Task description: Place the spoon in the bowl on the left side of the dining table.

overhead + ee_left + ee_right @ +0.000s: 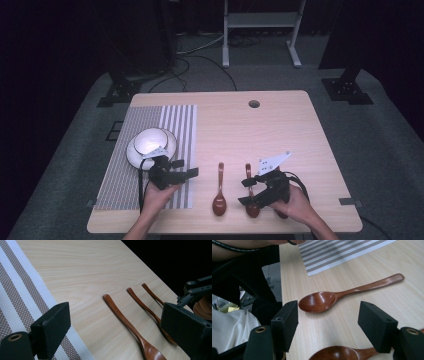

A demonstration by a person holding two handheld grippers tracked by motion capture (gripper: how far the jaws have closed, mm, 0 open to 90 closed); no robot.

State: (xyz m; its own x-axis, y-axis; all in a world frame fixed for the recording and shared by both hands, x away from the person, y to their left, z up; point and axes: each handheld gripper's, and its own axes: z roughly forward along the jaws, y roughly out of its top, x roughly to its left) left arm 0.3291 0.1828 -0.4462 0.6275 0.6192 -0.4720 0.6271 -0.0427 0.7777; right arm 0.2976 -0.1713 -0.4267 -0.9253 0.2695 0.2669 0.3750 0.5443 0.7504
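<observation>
My left gripper (184,168) is hovering over the near right edge of the striped placemat (150,150), jaws spread wide, holding nothing. In the left gripper view its jaws are framing bare counter (95,270) and the placemat's edge (20,295), with spoon handles lying past them. My left hand (159,196) is gripping it from below.

My right gripper (248,192) is sitting low at the near edge of the counter (300,130), jaws apart, nothing between them yet. It is straddling the right spoon (250,192); in the right gripper view that spoon's bowl (334,353) is lying just between and below the jaws. My right hand (295,202) is holding the gripper body.

The left spoon (219,192) is lying flat just beside it, bowl toward me, handle pointing away. In the left gripper view a third spoon handle (152,293) is showing behind the second one.

A white bowl (150,141) is sitting on a white plate (135,156) on the placemat, just beyond my left gripper.
</observation>
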